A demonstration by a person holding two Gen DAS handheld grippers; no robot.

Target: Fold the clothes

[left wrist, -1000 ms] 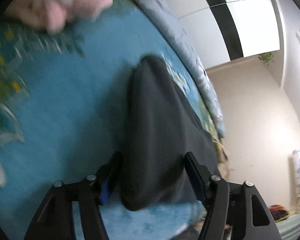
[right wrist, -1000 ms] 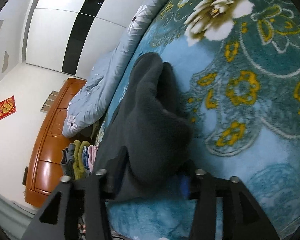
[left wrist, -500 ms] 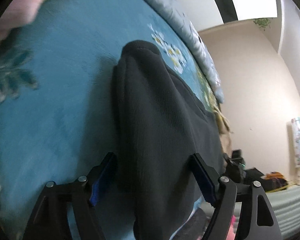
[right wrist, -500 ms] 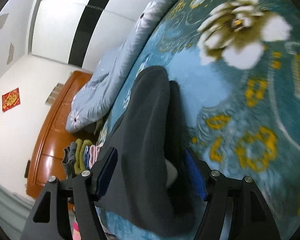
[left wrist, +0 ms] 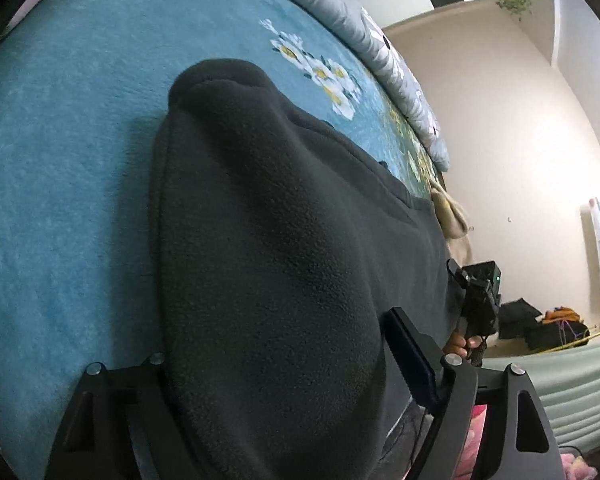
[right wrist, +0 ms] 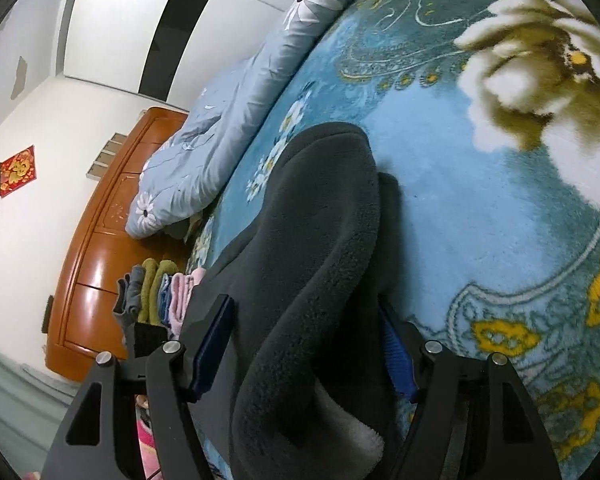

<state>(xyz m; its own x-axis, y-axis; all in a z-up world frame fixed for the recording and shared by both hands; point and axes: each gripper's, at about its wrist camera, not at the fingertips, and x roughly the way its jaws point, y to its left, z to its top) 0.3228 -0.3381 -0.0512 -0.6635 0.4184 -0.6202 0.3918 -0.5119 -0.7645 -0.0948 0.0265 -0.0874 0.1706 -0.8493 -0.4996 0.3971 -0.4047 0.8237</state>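
A dark grey fleece garment (left wrist: 268,240) lies folded over on a teal flowered blanket (left wrist: 60,160). My left gripper (left wrist: 284,376) is open, its fingers wide on either side of the thick fold, and the fleece covers the left finger. My right gripper (right wrist: 304,344) is open too, straddling another part of the garment (right wrist: 312,240), whose pale lining (right wrist: 340,428) shows near the fingers. The right gripper also shows in the left wrist view (left wrist: 478,312) at the garment's far edge.
A grey-blue flowered quilt (right wrist: 220,140) is bunched along the blanket's far side. A stack of folded clothes (right wrist: 156,292) sits by the wooden headboard (right wrist: 96,256). Dark bags (left wrist: 540,320) lie on the floor by the wall.
Both grippers have moved in closer over the fleece, which now fills more of each view. The fingers stay wide apart. The pink cloth at the top left has almost left the left view.
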